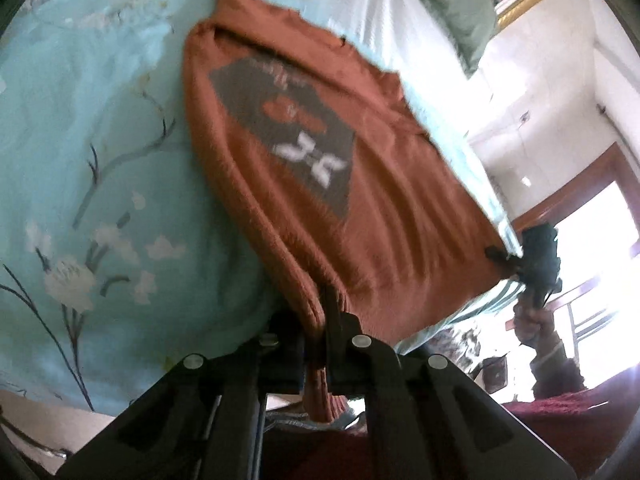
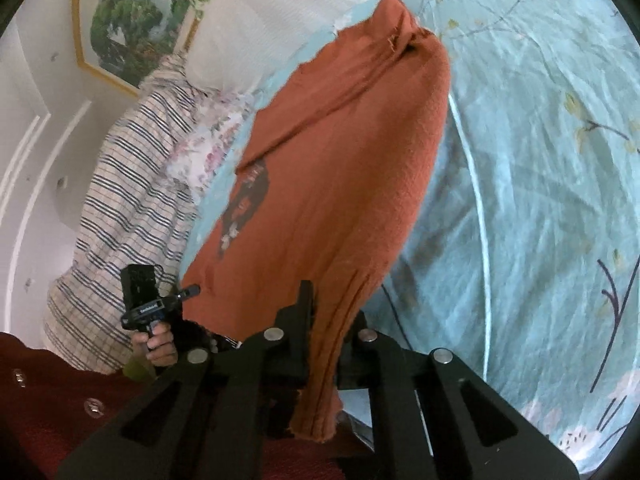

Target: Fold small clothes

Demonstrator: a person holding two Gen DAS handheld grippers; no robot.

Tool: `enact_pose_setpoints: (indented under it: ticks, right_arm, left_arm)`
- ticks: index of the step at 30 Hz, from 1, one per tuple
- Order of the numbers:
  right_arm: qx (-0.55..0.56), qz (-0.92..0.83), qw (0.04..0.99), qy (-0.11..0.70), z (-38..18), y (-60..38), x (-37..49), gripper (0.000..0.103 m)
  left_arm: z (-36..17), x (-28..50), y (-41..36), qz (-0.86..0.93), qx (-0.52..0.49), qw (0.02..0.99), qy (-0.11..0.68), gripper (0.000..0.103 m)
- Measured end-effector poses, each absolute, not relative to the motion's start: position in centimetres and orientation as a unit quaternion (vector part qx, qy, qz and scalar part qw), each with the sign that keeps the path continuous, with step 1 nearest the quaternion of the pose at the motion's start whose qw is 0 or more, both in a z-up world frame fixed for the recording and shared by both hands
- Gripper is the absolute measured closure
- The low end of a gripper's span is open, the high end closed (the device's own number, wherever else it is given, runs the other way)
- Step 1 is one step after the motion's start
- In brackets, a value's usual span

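Observation:
An orange-brown small shirt (image 1: 320,168) with a grey printed patch lies stretched over a light blue flowered bedsheet (image 1: 88,128). My left gripper (image 1: 322,316) is shut on one near corner of its hem, the cloth bunched between the black fingers. In the right wrist view the same shirt (image 2: 344,168) runs away from me, and my right gripper (image 2: 328,320) is shut on the other near corner. The right gripper also shows far off in the left wrist view (image 1: 504,258), pinching the hem. A hand holds the left gripper's handle (image 2: 148,300) in the right wrist view.
The bedsheet (image 2: 540,184) covers the bed. A striped checked cloth (image 2: 120,216) and a flowered pillow (image 2: 208,152) lie at the bed's side. White bedding (image 1: 380,8) and a green pillow (image 1: 460,4) sit at the far end. A dark red garment (image 2: 48,392) is near me.

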State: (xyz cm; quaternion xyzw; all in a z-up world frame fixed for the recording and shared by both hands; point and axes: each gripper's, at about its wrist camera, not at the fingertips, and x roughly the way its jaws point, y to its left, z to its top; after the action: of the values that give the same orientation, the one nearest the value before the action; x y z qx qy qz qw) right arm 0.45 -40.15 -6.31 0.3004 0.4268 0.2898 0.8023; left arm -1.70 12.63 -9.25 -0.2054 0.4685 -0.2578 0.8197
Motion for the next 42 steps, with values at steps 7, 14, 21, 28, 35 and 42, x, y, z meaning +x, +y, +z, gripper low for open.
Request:
enact_pose_setpoints:
  ticks: [7,14,21,28,35,42]
  right_arm:
    - [0.325,0.311,0.811,0.373,-3.3,-41.1,1.5,0.095]
    - [0.311,0.299,0.837,0.336,0.4,-42.1,6.5,0.095]
    - [0.277,0.268,0.862,0.329,3.3,-41.9,16.3,0.095]
    - [0.27,0.224,0.874,0.336,3.5,-42.0,25.8,0.096]
    - [0.246,0.187,0.876,0.37,1.0,-42.0,32.6,0.096]
    - [0.217,0.156,0.865,0.425,-2.7,-41.3,36.6,0.095]
  left_arm:
    - [-4.7,-1.2,13.5,-0.275,-0.232,0.845,0.396,0.098]
    - [-0.7,2.5,13.8,-0.266,-0.246,0.872,0.328,0.098]
    - [2.4,9.9,13.8,-0.215,-0.222,0.912,0.269,0.099]
    - [2.8,19.9,13.0,-0.168,-0.212,0.925,0.267,0.099]
    - [0.7,28.1,13.1,-0.134,-0.192,0.926,0.297,0.099]
    - [-3.4,33.9,13.3,-0.103,-0.18,0.917,0.341,0.098]
